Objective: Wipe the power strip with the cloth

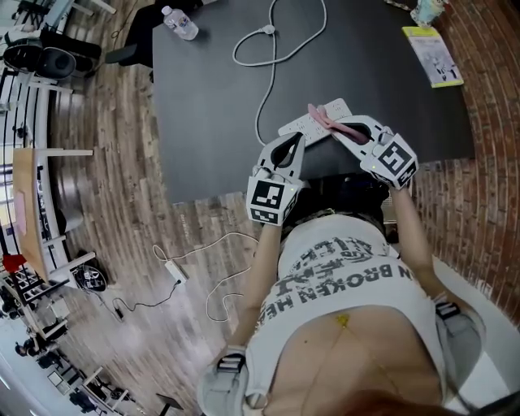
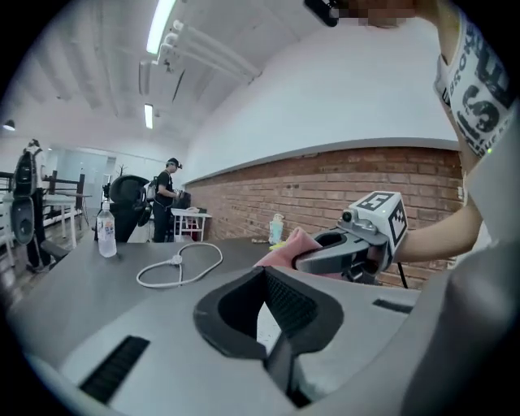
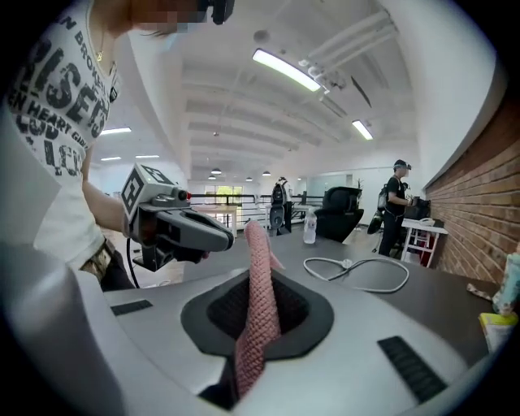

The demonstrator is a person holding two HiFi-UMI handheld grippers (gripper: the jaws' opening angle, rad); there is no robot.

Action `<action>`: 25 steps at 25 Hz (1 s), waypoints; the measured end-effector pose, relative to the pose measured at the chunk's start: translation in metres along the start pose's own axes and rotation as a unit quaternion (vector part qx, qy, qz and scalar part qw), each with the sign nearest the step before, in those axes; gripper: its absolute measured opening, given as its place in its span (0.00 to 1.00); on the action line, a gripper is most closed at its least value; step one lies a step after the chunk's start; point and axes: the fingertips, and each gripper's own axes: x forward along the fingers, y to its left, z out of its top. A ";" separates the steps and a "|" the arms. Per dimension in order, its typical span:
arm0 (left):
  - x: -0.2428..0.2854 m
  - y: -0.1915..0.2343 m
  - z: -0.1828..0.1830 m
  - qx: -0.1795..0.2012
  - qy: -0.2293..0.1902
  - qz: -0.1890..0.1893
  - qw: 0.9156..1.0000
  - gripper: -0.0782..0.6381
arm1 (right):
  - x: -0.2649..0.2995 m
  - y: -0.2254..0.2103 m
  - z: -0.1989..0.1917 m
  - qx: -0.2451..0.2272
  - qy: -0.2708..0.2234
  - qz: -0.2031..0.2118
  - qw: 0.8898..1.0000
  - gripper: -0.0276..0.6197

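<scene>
The white power strip point(image 1: 310, 123) lies on the black table point(image 1: 211, 114) near its front edge, and its white cable point(image 1: 266, 77) loops away to the far side. My right gripper point(image 1: 340, 132) is shut on a pink cloth point(image 1: 323, 120), which sticks up from its jaws over the strip's right end. The right gripper view shows the cloth point(image 3: 258, 292) clamped between the jaws. My left gripper point(image 1: 292, 142) hovers beside it over the strip's near left part, shut with nothing held. In the left gripper view the right gripper point(image 2: 302, 260) and the cloth point(image 2: 288, 246) are close ahead.
A water bottle point(image 1: 179, 22) stands at the table's far left corner and a yellow leaflet point(image 1: 435, 55) lies at the far right. The cable loop point(image 2: 180, 268) lies mid-table. A charger and cord point(image 1: 175, 270) lie on the wooden floor. A person point(image 3: 396, 205) stands in the background.
</scene>
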 end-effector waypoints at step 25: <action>-0.039 -0.039 0.092 0.020 -0.099 -0.005 0.995 0.12 | -0.058 0.032 0.099 0.002 -0.134 -0.060 0.989 0.07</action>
